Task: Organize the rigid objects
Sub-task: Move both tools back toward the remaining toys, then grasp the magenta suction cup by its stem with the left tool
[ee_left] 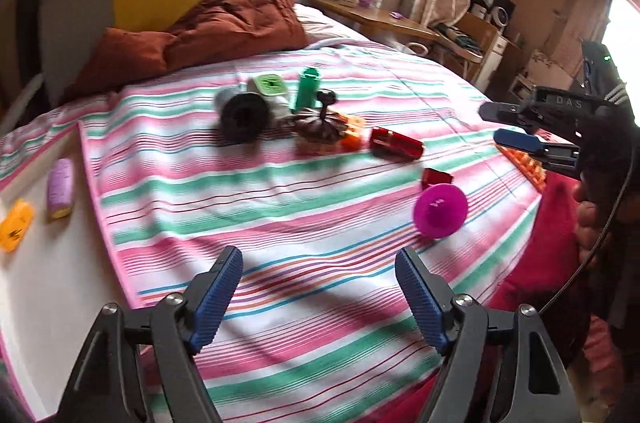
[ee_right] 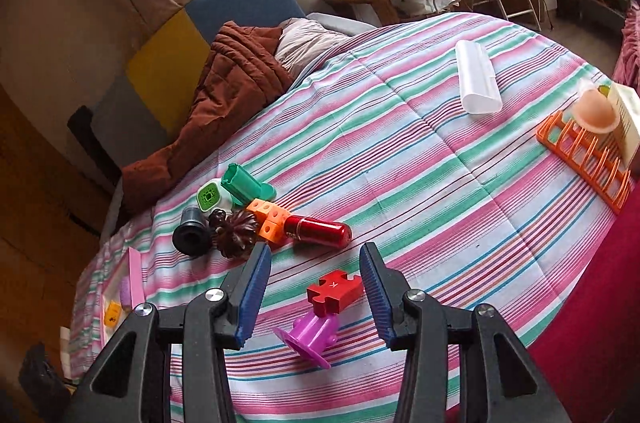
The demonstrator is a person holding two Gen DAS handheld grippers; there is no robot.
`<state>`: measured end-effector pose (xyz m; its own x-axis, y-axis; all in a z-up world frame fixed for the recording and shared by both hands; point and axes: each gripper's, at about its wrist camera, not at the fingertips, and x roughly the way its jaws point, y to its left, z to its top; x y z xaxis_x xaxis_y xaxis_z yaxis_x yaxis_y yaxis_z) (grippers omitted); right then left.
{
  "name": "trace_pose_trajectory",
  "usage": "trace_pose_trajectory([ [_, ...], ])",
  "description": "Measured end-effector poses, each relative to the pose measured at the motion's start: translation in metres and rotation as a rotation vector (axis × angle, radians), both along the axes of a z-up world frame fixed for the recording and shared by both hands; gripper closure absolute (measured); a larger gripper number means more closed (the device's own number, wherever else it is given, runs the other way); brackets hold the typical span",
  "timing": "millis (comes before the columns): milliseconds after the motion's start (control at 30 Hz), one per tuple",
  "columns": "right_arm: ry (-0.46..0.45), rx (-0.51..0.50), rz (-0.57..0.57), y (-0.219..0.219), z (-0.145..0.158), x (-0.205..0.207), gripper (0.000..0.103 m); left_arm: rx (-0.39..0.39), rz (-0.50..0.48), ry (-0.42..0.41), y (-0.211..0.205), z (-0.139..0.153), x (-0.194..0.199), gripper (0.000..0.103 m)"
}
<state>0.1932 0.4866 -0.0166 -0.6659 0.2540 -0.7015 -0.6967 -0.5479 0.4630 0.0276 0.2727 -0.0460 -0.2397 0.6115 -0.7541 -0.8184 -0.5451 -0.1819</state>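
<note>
Several small toys lie on the striped bedspread [ee_left: 320,223]: a black cylinder [ee_left: 240,117], a white-and-green cube [ee_left: 270,89], a green piece [ee_left: 306,91], a brown spiky thing [ee_left: 320,131], orange cubes [ee_right: 268,219] and a red capsule [ee_right: 320,231]. My left gripper [ee_left: 318,259] hovers open over bare bedspread. The right gripper [ee_right: 315,255] stands open above a red puzzle piece [ee_right: 334,293] and a magenta flanged piece [ee_right: 312,335]; neither is gripped. In the left wrist view the right gripper [ee_left: 508,127] hangs over the bed's right edge.
A white tray with a pink rim [ee_left: 48,283] at the left holds a purple block [ee_left: 60,187] and an orange box [ee_left: 16,225]. An orange rack [ee_right: 584,159] at the right carries a peach cup [ee_right: 594,111]. A white case [ee_right: 478,83] lies beyond; a brown quilt [ee_left: 240,19] is at the headboard.
</note>
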Motion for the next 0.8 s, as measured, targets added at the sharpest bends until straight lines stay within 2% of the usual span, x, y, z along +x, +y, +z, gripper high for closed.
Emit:
trace_pose_trajectory([
  [100,0.015,-0.001,0.004,0.0,0.0,0.001,0.057,0.013,-0.078,-0.025,0.034,-0.002,0.01,0.019],
  [267,0.042,-0.006,-0.004,0.001,0.0,0.004,0.057,0.0,-0.189,-0.017,0.081,-0.005,0.026,0.014],
  [400,0.054,-0.024,0.0,0.003,-0.001,0.004,0.057,-0.017,-0.219,-0.032,0.108,-0.013,0.029,0.007],
  [567,0.058,-0.029,0.004,0.004,-0.002,0.004,0.057,-0.055,-0.229,-0.072,0.129,-0.034,0.027,0.008],
  [633,0.061,-0.033,0.002,0.005,-0.003,0.004,0.057,-0.079,-0.242,-0.106,0.134,-0.043,0.026,0.021],
  [667,0.062,-0.036,-0.001,0.005,-0.003,0.004,0.057,-0.093,-0.255,-0.126,0.135,-0.047,0.026,0.046],
  [800,0.055,-0.057,-0.012,0.008,-0.006,0.005,0.057,-0.071,-0.237,-0.109,0.12,-0.044,0.021,0.045],
])
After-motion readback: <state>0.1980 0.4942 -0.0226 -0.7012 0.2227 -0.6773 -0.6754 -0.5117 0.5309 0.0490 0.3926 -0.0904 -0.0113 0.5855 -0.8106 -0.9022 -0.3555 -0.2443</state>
